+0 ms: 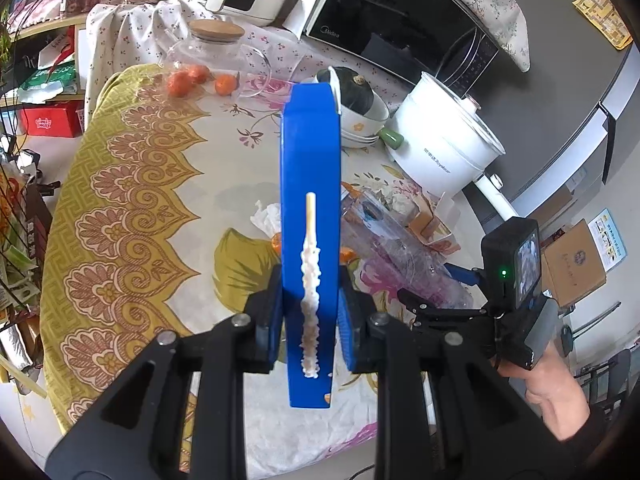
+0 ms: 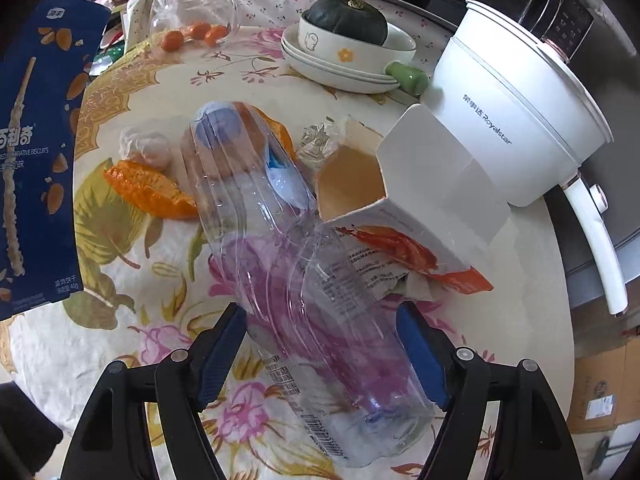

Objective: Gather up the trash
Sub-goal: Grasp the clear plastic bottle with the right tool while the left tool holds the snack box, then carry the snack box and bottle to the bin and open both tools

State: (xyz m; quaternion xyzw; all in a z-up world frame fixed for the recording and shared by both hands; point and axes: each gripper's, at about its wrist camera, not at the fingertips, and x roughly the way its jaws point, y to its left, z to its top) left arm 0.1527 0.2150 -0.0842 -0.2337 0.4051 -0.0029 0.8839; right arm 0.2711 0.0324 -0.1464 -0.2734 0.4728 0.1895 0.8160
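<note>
Trash covers the floral tablecloth (image 2: 120, 344): a clear plastic bottle (image 2: 288, 264) lies between the wide-spread fingers of the right gripper (image 2: 320, 356), beside orange peel (image 2: 148, 190) and a torn white carton (image 2: 424, 196). Up in the left gripper (image 1: 310, 316), clamped tight and lifted off the table, is a blue biscuit box (image 1: 310, 184) reading "DECORATIVE BISCUITS". Behind them, a white "Royalstar" pot (image 2: 516, 120) and a "Midea" microwave (image 1: 400, 12).

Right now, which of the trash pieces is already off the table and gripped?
The blue biscuit box, clamped upright between the left gripper's fingers. The clear plastic bottle still lies on the tablecloth between the right gripper's open fingers; the torn carton lies untouched.
</note>
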